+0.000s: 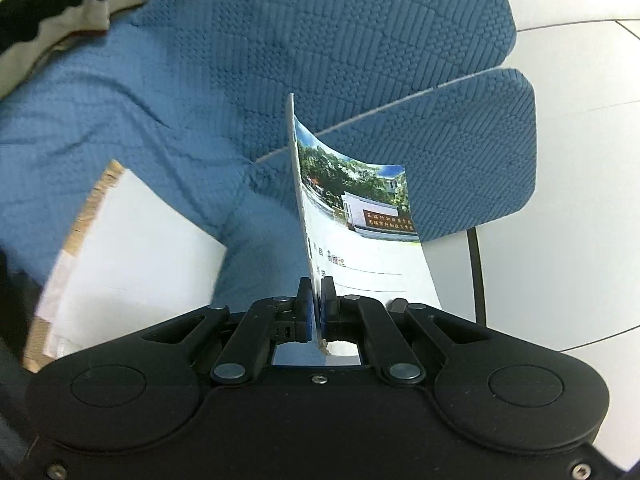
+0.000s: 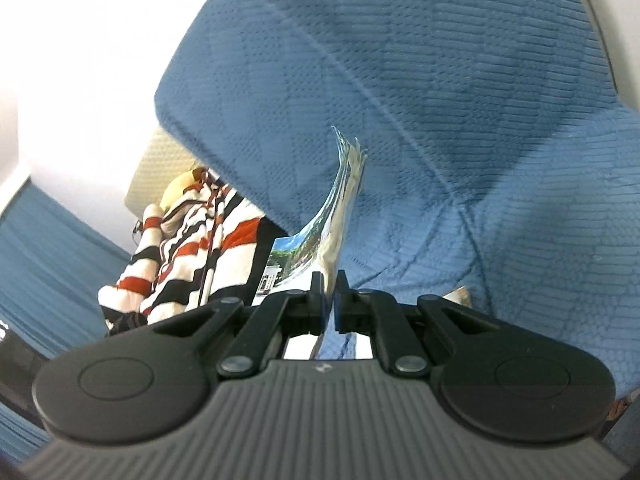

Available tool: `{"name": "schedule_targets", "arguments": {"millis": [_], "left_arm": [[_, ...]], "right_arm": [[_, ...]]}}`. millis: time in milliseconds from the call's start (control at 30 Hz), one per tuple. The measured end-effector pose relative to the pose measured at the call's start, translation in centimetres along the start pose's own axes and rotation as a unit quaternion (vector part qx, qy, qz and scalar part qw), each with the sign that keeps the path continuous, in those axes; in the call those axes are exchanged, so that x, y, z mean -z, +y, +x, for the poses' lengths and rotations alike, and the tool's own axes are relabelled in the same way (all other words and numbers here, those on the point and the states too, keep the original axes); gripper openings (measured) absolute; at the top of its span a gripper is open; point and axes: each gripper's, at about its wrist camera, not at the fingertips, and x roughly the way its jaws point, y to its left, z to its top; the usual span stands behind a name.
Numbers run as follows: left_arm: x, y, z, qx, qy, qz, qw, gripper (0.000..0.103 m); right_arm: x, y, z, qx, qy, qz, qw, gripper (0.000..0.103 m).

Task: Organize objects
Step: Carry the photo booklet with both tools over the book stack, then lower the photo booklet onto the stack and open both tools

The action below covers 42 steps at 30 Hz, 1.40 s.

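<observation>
My left gripper (image 1: 316,284) is shut on the edge of a thin notebook (image 1: 356,220) with a photo of trees and a building on its cover. The notebook stands on edge above the blue sofa seat (image 1: 180,128), its cover curling to the right. In the right wrist view my right gripper (image 2: 329,280) is shut on a similar booklet (image 2: 336,208) with a scenic cover, and its loose pages fan upward in front of a blue cushion (image 2: 400,100).
A white padded envelope (image 1: 128,256) with brown edges lies on the sofa at lower left. A red, black and white striped garment (image 2: 188,252) lies on the sofa left of the right gripper. A blue armrest cushion (image 1: 472,152) and white tiled floor (image 1: 580,160) are to the right.
</observation>
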Motion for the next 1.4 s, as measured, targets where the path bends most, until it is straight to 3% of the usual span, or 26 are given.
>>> {"name": "schedule_targets", "arguments": {"millis": [300, 533, 933, 1267, 1400], "left_arm": [[-1.1, 4.0, -2.8, -0.02, 0.003, 0.004, 0.9998, 0.003], [-2.1, 7.9, -1.0, -0.039, 0.034, -0.019, 0.9985, 0.003], [-0.5, 11.5, 3.0, -0.102, 0.085, 0.005, 0.9911, 0.003], [2.1, 13.8, 5.9, -0.17, 0.125, 0.024, 0.9772, 0.003], [2.3, 13.7, 5.9, -0.179, 0.125, 0.033, 0.9753, 0.003]], "right_arm": [[4.2, 1.7, 2.5, 0.017, 0.016, -0.013, 1.0, 0.007], [6.9, 0.7, 4.7, 0.055, 0.046, -0.018, 0.997, 0.008], [10.9, -2.7, 7.5, 0.12, 0.084, -0.001, 0.989, 0.009], [12.8, -6.0, 9.0, 0.178, 0.126, -0.006, 0.976, 0.01], [13.3, -6.7, 9.3, 0.186, 0.134, -0.005, 0.973, 0.012]]}}
